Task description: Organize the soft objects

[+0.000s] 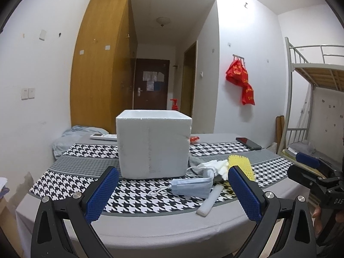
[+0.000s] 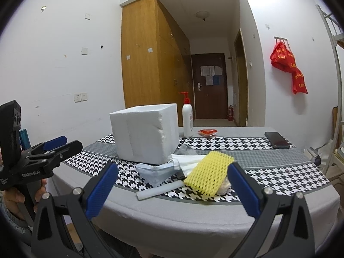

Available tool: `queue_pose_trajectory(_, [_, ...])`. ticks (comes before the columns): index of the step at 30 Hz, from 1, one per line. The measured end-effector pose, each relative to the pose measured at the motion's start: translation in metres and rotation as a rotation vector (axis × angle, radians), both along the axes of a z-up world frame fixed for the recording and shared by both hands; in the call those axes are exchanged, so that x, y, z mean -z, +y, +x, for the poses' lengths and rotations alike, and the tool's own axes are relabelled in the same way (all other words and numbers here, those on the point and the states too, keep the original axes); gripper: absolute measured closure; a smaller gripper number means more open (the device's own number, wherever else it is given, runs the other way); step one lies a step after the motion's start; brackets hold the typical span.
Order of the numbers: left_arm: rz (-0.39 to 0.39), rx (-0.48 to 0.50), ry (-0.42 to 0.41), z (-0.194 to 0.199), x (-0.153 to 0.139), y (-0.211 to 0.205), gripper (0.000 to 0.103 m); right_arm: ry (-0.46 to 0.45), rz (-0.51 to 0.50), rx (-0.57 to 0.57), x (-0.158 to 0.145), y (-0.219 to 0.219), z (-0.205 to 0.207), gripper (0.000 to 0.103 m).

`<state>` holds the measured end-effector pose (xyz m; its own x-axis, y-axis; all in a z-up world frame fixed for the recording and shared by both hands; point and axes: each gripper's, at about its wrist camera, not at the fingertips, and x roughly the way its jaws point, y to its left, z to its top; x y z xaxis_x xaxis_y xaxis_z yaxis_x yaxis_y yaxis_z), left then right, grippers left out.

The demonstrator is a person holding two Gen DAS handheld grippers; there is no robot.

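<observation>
One foam box, one yellow foam net, one mask stack, both grippers' jaws released, empty

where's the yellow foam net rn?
On the table's near right: the yellow foam net lies right of the blue face masks, leaning over the white cloths, in front of the foam box.

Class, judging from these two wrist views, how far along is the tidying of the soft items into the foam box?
Nothing looks done: the blue face masks, yellow foam net sleeve, white foam stick and white cloth all lie beside the white foam box. Nothing is in hand: the left hand-held gripper and right hand-held gripper are open and empty. All items remain.
</observation>
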<state>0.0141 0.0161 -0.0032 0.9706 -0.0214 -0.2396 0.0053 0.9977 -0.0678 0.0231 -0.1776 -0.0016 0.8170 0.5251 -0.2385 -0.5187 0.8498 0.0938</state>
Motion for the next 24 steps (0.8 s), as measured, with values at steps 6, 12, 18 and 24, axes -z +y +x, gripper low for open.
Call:
queue_pose_trajectory(6, [0.006,0.001,-0.005,-0.001,0.000,-0.002,0.001,0.009,-0.002,0.001,0.000,0.001,0.002,0.000])
queue_pose_trajectory(12, [0.010,0.008,-0.002,0.000,0.000,-0.002,0.001,0.016,-0.003,-0.003,0.000,0.004,0.005,0.000])
queue_pose_trajectory(18, [0.015,0.015,-0.007,0.002,-0.001,-0.001,0.001,0.024,0.002,0.005,0.000,0.003,0.009,0.000])
queue_pose_trajectory(24, [0.020,0.040,0.010,0.011,0.002,-0.001,0.001,0.060,-0.002,0.020,0.005,0.003,0.020,0.000])
